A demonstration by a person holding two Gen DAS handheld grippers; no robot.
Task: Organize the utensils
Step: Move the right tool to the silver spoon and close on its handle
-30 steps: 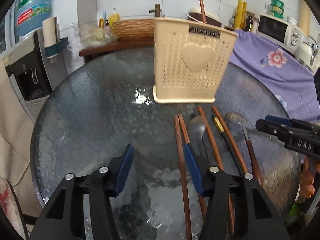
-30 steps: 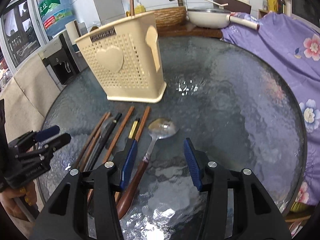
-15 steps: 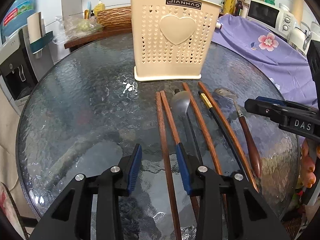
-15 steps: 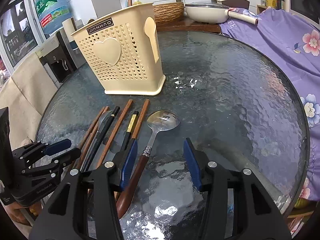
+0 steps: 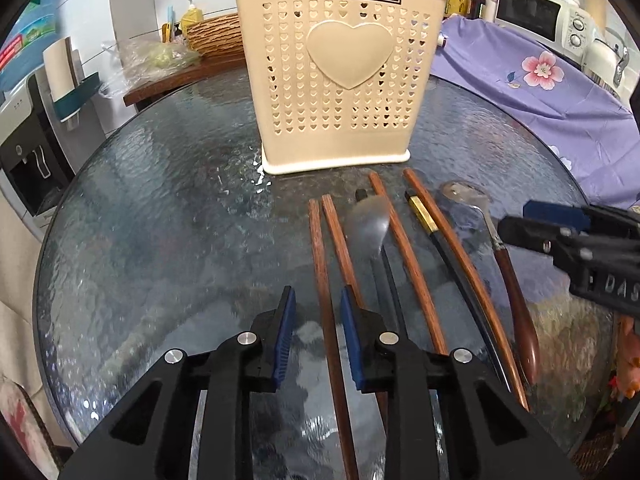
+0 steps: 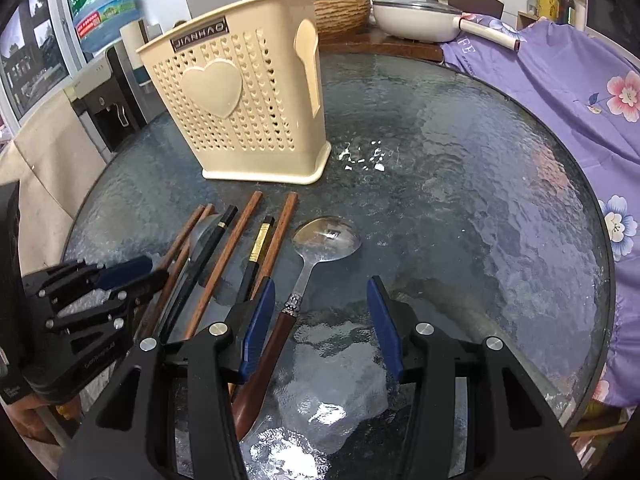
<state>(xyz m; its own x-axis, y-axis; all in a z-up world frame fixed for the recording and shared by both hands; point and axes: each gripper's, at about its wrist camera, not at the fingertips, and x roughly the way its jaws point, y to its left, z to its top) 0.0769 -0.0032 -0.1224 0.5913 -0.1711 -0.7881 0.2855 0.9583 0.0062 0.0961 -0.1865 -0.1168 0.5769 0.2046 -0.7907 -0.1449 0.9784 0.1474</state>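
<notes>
A cream perforated utensil holder (image 5: 340, 80) with a heart stands on the round glass table (image 5: 160, 220); one brown stick rises from it. In front lie several brown chopsticks, black chopsticks, a dark spoon (image 5: 370, 220) and a steel spoon with a brown handle (image 6: 320, 240). My left gripper (image 5: 316, 336) is narrowly open around the leftmost brown chopstick (image 5: 320, 260), low over the table. My right gripper (image 6: 320, 320) is open just right of the brown spoon handle (image 6: 276, 344), which lies beside its left finger. The holder also shows in the right wrist view (image 6: 244, 104).
A purple flowered cloth (image 5: 540, 92) covers furniture right of the table. A microwave (image 5: 536, 16), a woven basket (image 5: 216, 36), a white pan (image 6: 416, 16) and a water dispenser (image 5: 28, 128) stand around the table's far side.
My left gripper has moved right and forward over the leftmost chopstick and its jaws have narrowed around it. The right gripper has barely moved.
</notes>
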